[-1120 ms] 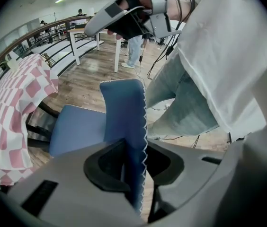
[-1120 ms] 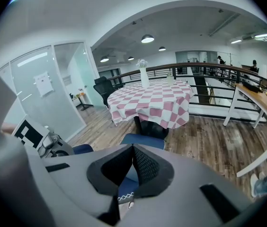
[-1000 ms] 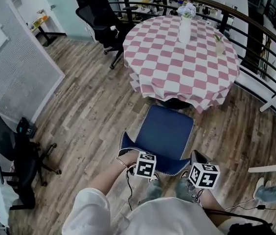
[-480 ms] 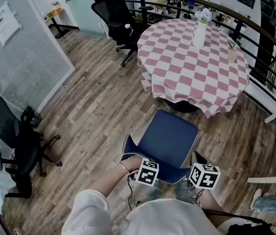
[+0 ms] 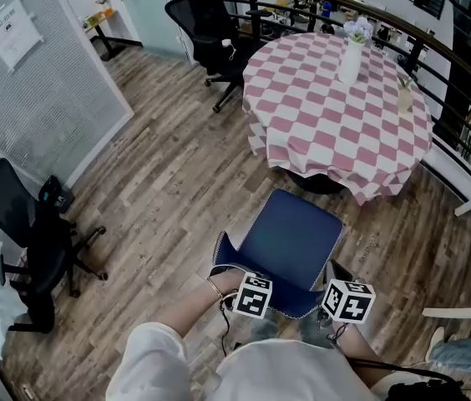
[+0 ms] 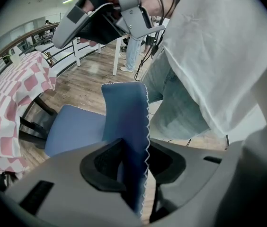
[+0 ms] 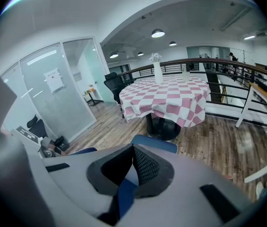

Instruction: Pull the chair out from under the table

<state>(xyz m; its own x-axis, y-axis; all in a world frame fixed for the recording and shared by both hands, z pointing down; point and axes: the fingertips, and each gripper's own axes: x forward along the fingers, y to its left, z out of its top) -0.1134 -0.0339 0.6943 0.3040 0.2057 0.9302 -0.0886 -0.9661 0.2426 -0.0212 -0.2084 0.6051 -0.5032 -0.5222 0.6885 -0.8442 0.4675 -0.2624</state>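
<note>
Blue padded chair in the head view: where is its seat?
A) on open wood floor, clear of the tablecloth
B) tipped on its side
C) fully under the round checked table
A: the blue padded chair stands upright on the wood floor, clear of the pink-and-white checked tablecloth.

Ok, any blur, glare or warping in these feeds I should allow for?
Head view: sharp, evenly lit, no glare. Left gripper view: strong fisheye, black corners, chair back sharp up close. Right gripper view: same warping, ceiling lamp blown out.
</note>
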